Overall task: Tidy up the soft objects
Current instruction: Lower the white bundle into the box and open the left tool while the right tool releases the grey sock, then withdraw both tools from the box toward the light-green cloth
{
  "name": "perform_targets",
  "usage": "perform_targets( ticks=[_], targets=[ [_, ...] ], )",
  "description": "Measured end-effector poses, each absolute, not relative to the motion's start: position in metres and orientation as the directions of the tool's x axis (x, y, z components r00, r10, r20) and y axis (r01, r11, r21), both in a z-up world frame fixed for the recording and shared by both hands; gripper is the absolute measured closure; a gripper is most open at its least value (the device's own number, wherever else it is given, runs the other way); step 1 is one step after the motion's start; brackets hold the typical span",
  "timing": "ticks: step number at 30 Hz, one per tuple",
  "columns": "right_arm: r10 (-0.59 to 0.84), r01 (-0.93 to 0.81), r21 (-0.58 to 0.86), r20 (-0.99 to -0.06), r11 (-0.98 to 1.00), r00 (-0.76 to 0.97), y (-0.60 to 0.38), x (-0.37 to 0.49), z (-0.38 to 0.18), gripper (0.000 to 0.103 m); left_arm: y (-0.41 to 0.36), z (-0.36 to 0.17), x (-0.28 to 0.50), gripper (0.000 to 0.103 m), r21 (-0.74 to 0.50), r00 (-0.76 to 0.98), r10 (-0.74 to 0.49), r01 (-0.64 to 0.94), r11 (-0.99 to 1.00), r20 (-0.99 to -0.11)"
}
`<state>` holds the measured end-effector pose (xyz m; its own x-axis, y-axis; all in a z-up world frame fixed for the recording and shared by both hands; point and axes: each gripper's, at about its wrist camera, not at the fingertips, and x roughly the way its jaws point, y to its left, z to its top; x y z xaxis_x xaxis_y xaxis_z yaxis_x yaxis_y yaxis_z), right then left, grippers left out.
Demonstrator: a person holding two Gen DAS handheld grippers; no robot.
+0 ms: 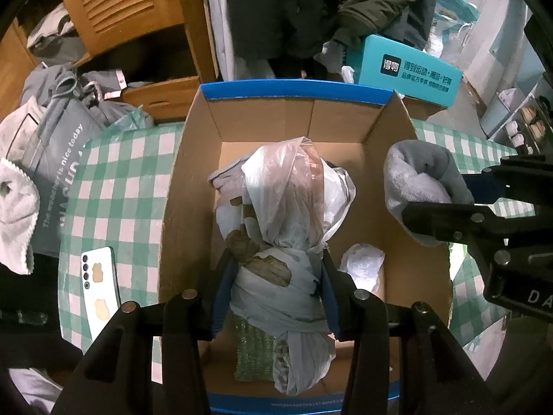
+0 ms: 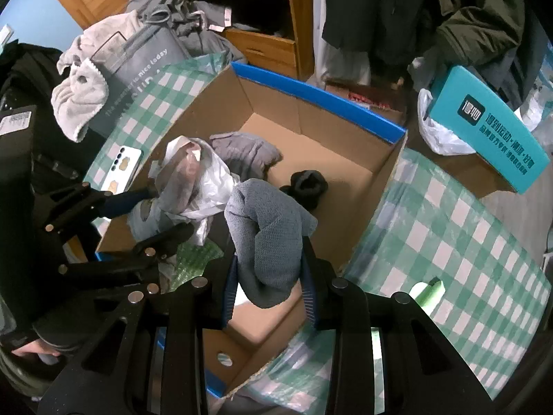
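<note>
Left claw (image 1: 276,269) pinches the bag (image 1: 287,207), right claw (image 2: 271,269) grips the towel (image 2: 269,238) over the box (image 2: 321,97); slack plastic may slip and spill beyond its rim.

Wooden cabinet (image 1: 114,10), checked tablecloth (image 2: 449,228)

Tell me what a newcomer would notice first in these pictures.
The big open cardboard box on the green checked tablecloth dominates. Over it, the left gripper squeezes a bundle of plastic bags, while the right gripper holds a folded grey cloth above the box's right side.
</note>
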<state>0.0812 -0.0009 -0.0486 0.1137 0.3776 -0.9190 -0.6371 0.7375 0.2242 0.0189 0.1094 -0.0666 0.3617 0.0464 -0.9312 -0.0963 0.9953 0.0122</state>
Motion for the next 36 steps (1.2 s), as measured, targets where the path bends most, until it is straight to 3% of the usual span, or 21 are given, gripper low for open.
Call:
perform_targets(
  ticks=[7,9,12,14,16,36],
  targets=[
    [0.375,-0.628,0.230,-0.921,0.743,0.106,-0.001,0.084,-0.055,0.069,0.110,-0.070,0.020,0.052,0.019,0.349,0.052,-0.096,0.995,-0.936],
    [0.376,-0.624,0.234,-0.921,0.746,0.103,-0.003,0.085,-0.056,0.068,0.109,-0.069,0.021,0.044,0.022,0.349,0.055,-0.099,0.995,-0.936],
    [0.376,-0.621,0.232,-0.920,0.748,0.109,-0.004,0.087,-0.056,0.058,0.110,-0.069,0.021,0.034,0.038,0.353,0.073,-0.106,0.994,-0.933],
    [0.372,-0.619,0.227,-0.921,0.752,0.113,-0.006,0.087,-0.056,0.041,0.110,-0.069,0.022,0.033,0.042,0.354,0.078,-0.108,0.993,-0.932],
    [0.366,-0.617,0.215,-0.922,0.757,0.128,-0.008,0.087,-0.054,0.035,0.111,-0.069,0.022,0.033,0.033,0.352,0.071,-0.111,0.993,-0.933],
    [0.355,-0.521,0.212,-0.915,0.827,0.191,-0.085,0.092,-0.052,0.032,0.053,-0.050,0.027,0.030,-0.051,0.397,-0.049,0.006,0.999,-0.916]
  ],
)
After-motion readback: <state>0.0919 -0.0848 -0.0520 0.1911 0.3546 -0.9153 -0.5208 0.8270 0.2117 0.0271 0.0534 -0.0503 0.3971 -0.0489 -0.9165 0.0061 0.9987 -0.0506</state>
